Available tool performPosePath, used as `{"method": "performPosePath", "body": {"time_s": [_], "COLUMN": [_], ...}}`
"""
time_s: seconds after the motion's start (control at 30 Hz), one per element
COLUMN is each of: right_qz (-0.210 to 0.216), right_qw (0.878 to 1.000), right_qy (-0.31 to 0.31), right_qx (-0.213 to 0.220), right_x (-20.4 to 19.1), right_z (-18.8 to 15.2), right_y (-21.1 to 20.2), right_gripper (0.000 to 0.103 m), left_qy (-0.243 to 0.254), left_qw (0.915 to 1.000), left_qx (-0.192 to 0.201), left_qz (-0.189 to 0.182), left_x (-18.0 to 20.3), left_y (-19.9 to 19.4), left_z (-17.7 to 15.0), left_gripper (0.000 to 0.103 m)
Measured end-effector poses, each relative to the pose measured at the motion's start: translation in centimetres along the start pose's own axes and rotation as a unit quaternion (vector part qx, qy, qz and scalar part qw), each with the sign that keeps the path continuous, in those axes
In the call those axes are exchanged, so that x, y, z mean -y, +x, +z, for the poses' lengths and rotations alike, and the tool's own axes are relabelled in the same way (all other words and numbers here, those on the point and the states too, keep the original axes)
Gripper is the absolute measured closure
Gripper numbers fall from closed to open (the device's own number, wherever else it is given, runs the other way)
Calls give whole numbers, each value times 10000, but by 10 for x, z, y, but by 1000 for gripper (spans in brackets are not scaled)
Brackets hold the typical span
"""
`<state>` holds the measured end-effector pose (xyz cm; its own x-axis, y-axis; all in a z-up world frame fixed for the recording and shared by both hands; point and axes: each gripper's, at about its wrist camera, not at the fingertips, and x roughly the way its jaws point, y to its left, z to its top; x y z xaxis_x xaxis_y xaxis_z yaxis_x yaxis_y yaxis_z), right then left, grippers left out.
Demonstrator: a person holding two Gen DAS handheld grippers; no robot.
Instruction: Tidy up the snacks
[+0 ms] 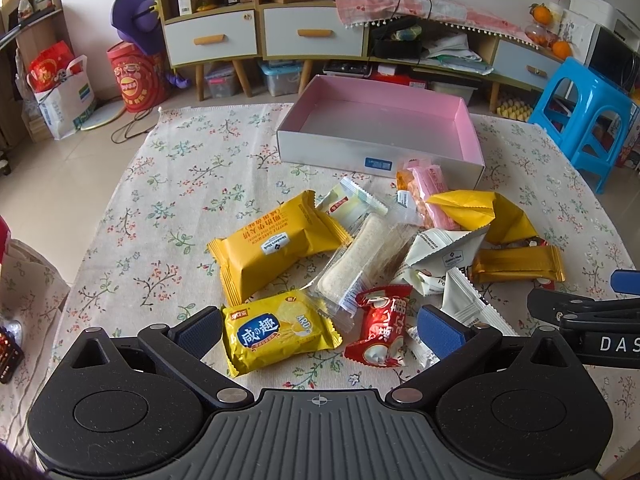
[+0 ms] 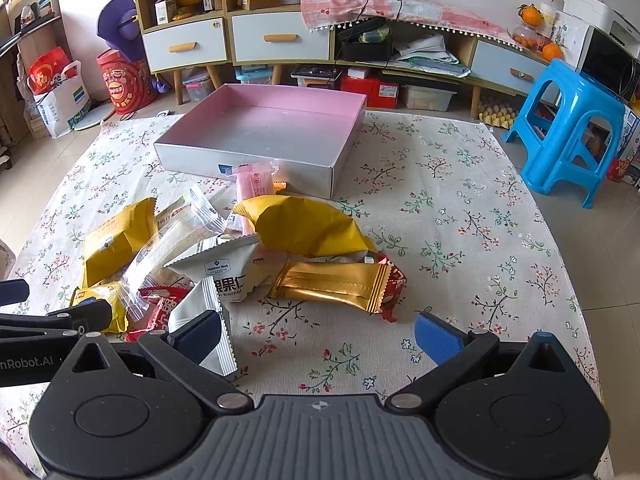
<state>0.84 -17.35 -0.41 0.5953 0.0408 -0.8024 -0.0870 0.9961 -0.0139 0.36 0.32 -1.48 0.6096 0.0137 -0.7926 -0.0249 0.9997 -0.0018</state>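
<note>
Both grippers hover low over the table [image 2: 460, 208] with its flowered cloth. The left gripper [image 1: 320, 330] has its fingers [image 1: 440, 330] spread wide, holding nothing, with a small yellow cracker packet [image 1: 276, 334] and a red candy wrapper [image 1: 380, 328] lying between them. The right gripper [image 2: 320, 338] is wide open too, gripping nothing; its left finger [image 2: 200, 334] sits just over a white packet [image 2: 208, 320] at the edge of the snack pile. That pile sits mid-table: a big yellow packet [image 1: 272, 246], a clear-wrapped bar [image 1: 360, 260], a gold bar [image 2: 332, 284] and a pink packet [image 2: 256, 184] resting against the box. The pink-lined box [image 2: 248, 156] stands just behind the pile, open.
</note>
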Motion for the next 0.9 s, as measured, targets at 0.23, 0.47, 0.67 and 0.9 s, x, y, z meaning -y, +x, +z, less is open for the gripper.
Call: {"method": "performPosePath", "body": {"time_s": [0.23,0.47,0.67,0.9], "right_qz": [-7,-29,-57,263], "right_qw": [10000,10000,9997,9994], "right_qy": [0,-39,-184,-229], "right_qx": [2,8,173,-79], "right_x": [0,0,7,17], "right_z": [0,0,18,51], "right_y": [0,1,-1,11], "right_gripper": [10,10,10,10], "left_qy": [22,-47,84,799], "left_qw": [10000,10000,9992,9946], "left_qx": [11,27,325,-38], "left_qz": [2,-64,-230,-658], "left_x": [5,-4,-13,-24], "left_y": [-3,1,-1,28], "left_z": [-5,4,24,55], "left_gripper": [0,0,0,0]}}
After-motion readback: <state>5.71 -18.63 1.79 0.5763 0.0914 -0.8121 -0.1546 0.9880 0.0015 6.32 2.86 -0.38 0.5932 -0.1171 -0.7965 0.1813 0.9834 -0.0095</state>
